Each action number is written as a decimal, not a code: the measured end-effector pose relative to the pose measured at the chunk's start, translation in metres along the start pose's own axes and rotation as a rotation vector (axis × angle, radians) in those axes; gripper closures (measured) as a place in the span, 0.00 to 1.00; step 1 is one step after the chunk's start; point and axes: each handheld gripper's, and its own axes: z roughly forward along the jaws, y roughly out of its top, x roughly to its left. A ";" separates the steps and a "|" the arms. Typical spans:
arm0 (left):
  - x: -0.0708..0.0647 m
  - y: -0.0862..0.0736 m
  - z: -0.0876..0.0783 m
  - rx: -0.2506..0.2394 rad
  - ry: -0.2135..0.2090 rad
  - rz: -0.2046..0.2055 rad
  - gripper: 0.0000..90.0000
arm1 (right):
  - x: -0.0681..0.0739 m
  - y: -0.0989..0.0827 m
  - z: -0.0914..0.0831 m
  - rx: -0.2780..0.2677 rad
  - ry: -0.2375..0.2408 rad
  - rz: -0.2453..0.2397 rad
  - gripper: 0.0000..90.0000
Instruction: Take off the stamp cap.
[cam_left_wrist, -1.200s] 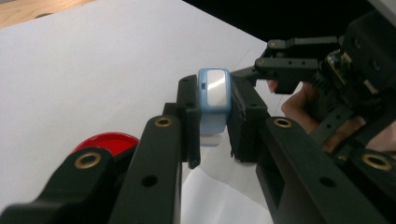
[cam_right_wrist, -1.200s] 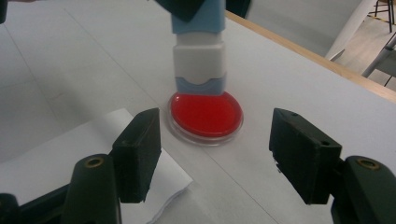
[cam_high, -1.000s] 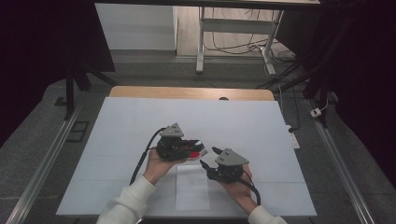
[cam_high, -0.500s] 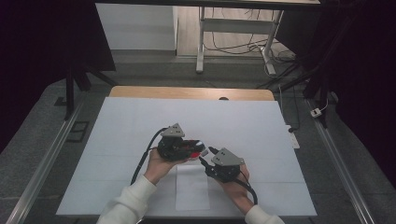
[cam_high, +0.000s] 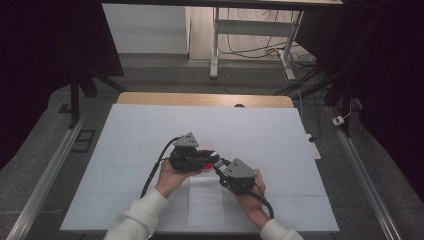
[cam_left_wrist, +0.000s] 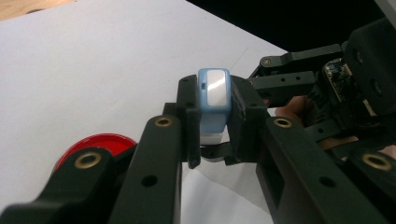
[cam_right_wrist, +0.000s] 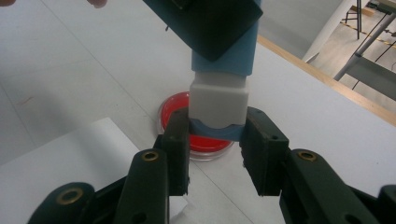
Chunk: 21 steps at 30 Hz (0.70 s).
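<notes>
Low in the high view, two white-sleeved forearms rise from the bottom edge toward the centre of the white table (cam_high: 125, 135); each hand carries a gripper, and the two meet nose to nose just below mid-frame. The right gripper (cam_right_wrist: 215, 140) has just been closing; a second ago its jaws stood wide, and now they flank the white lower end of a small blue-and-white stamp-like block (cam_right_wrist: 219, 93), seemingly gripping the blue lip at its base. That suggests a cap is about to be pulled off, or the block passed across. The left gripper (cam_left_wrist: 214, 126) is clenched on the blue body of the same block, which stands upright between its jaws at the centre of its own view. Both hands are level and steady, wrists low, palms cupping the tools. Just beyond the jaws, a red round dish (cam_right_wrist: 184, 121) lies on the table.
</notes>
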 end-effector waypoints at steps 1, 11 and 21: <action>0.000 0.000 0.000 0.001 0.001 -0.001 0.84 | 0.000 0.000 0.000 0.003 -0.001 -0.002 0.71; 0.000 0.000 0.001 0.001 0.003 -0.001 0.84 | 0.002 0.001 0.001 0.017 -0.021 -0.033 0.71; 0.000 -0.001 0.002 0.010 0.005 -0.002 0.84 | 0.004 0.001 0.001 0.037 -0.036 -0.051 0.72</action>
